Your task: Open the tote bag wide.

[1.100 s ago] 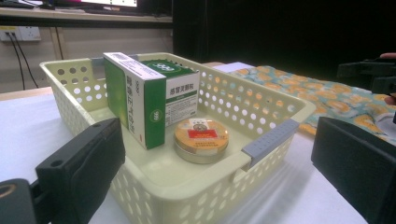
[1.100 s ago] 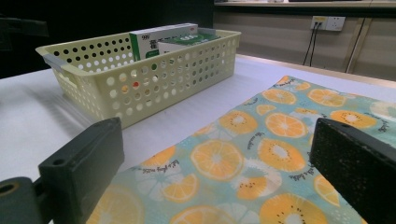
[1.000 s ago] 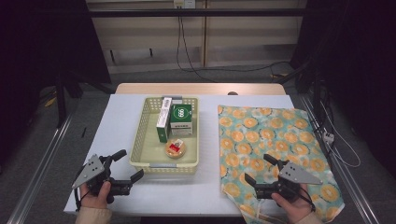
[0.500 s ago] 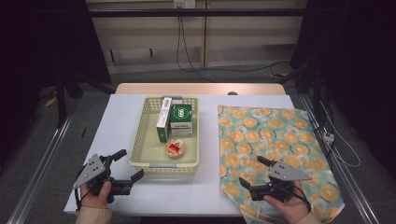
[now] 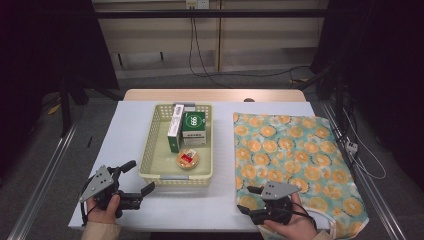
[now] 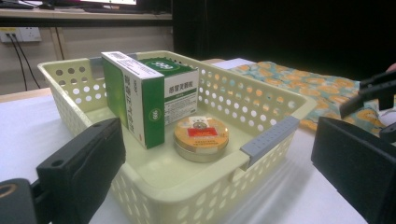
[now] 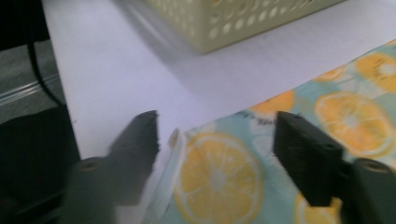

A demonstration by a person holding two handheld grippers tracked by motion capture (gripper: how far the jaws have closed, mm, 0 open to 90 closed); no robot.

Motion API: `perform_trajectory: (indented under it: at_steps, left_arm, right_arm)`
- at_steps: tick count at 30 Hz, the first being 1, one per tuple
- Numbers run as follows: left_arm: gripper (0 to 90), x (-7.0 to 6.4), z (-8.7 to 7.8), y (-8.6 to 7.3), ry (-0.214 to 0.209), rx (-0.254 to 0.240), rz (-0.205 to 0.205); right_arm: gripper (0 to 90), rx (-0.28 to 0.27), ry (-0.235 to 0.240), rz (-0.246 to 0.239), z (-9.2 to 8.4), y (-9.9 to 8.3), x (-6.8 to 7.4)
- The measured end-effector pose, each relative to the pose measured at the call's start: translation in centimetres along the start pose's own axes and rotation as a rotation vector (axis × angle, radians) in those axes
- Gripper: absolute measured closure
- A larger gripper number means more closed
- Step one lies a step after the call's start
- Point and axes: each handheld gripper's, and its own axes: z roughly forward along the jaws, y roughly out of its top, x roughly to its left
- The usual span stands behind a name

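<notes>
Orange-slice fabric, a printed bag (image 5: 300, 165), lies flat on the right of the white table (image 5: 135, 130), its near-left corner and pale handle (image 7: 166, 182) between the right gripper (image 5: 250, 199)'s jaws; those jaws have just been closing and straddle the edge without pinching it, likely lining up to lift the mouth; the left gripper (image 5: 139, 177) waits with jaws apart and empty beside the yellow basket (image 5: 150, 150), where green boxes (image 5: 193, 127) and a round tin (image 5: 188, 158) sit ready for packing.
</notes>
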Motion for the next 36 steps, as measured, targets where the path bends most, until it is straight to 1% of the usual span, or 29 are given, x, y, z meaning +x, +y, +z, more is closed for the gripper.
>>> perform_trajectory:
  at_steps: [1, 2, 3, 5, 6, 8, 9, 10, 13, 14, 16, 19, 22, 23, 24, 25, 27, 29, 30, 31, 32, 33, 36]
  left_arm:
    - [2.6, 0.0, 0.0, 0.0, -0.001, 0.0, -0.001]
    - [2.6, 0.0, 0.0, 0.0, -0.002, -0.001, -0.003]
    - [2.6, 0.0, 0.0, 0.0, 0.0, -0.001, -0.002]
    - [2.6, 0.0, 0.0, 0.0, -0.001, -0.001, -0.001]
    - [2.6, 0.0, 0.0, 0.0, -0.003, -0.002, 0.002]
    - [2.6, 0.0, 0.1, 0.0, -0.005, -0.001, 0.005]
    - [2.6, 0.0, 0.1, 0.0, -0.005, -0.001, -0.002]
    - [2.6, -0.1, 0.1, 0.0, -0.005, 0.001, -0.002]
    - [2.6, -0.1, 0.1, 0.0, -0.005, 0.003, -0.004]
    - [2.6, -0.1, 0.1, 0.0, -0.005, 0.003, 0.001]
    - [2.7, -0.1, 0.1, 0.0, -0.004, -0.002, -0.003]
    - [2.7, -0.1, 0.1, 0.1, -0.001, -0.003, -0.001]
    - [2.7, -0.1, 0.1, 0.0, -0.001, -0.002, 0.0]
    - [2.7, -0.1, 0.1, 0.1, -0.002, -0.002, -0.001]
    - [2.7, -0.1, 0.1, 0.1, -0.002, 0.0, 0.005]
    - [2.7, -0.1, 0.1, 0.1, -0.004, 0.0, 0.006]
    - [2.7, -0.1, 0.1, 0.1, -0.006, 0.001, 0.007]
    - [2.7, 0.0, 0.1, 0.0, -0.007, 0.001, 0.008]
    - [2.7, 0.0, 0.1, 0.0, -0.007, -0.001, 0.006]
    - [2.7, 0.1, 0.1, 0.0, -0.009, -0.002, 0.004]
    - [2.7, 0.1, 0.1, 0.0, -0.007, -0.003, 0.0]
    - [2.7, 0.1, 0.1, 0.0, -0.005, -0.003, 0.002]
    - [2.7, 0.1, 0.1, 0.1, -0.007, -0.007, 0.002]
  right_arm:
    - [43.1, 0.0, 0.0, 0.0, 0.0, 0.0, 0.0]
    - [50.2, 0.025, 0.024, -0.004, 0.3, -0.1, 0.3]
    - [53.8, 0.041, 0.033, -0.005, 0.5, -0.2, 0.4]
    - [61.5, 0.079, 0.028, -0.026, 0.7, -0.3, 0.6]
    - [66.0, 0.09, 0.028, -0.026, 0.8, -0.4, 0.6]
    - [77.7, 0.093, 0.018, -0.03, 0.7, -0.4, 0.5]
    - [82.9, 0.098, 0.023, -0.033, 0.6, -0.4, 0.4]
    - [88.9, 0.1, 0.011, -0.033, 0.5, -0.4, 0.2]
    - [90.0, 0.081, 0.003, -0.022, 0.2, 0.0, -0.4]
    - [90.0, 0.068, -0.001, -0.007, 0.1, 0.2, -0.7]
    - [90.0, 0.05, -0.013, 0.019, 0.0, 0.6, -1.6]
    - [90.0, 0.02, -0.03, 0.056, 0.1, 1.7, -3.2]
    - [90.0, 0.009, -0.054, 0.076, 0.9, 3.1, -4.7]
    - [90.0, 0.009, -0.054, 0.076, 0.9, 3.1, -4.7]
    - [90.0, 0.003, -0.056, 0.102, 1.6, 4.0, -5.6]
    - [90.0, 0.003, -0.056, 0.102, 1.6, 4.0, -5.6]
    - [90.0, 0.0, -0.073, 0.103, 2.2, 4.9, -6.4]
    - [90.0, 0.006, -0.08, 0.113, 2.8, 5.6, -7.0]
    - [90.0, 0.004, -0.085, 0.122, 3.1, 5.9, -7.3]
    - [90.0, 0.006, -0.098, 0.14, 3.6, 6.4, -7.9]
    - [90.0, 0.006, -0.098, 0.14, 3.6, 6.4, -7.9]
    - [90.0, 0.009, -0.111, 0.155, 4.1, 7.0, -8.6]
    - [90.0, 0.005, -0.128, 0.174, 4.5, 7.9, -9.6]
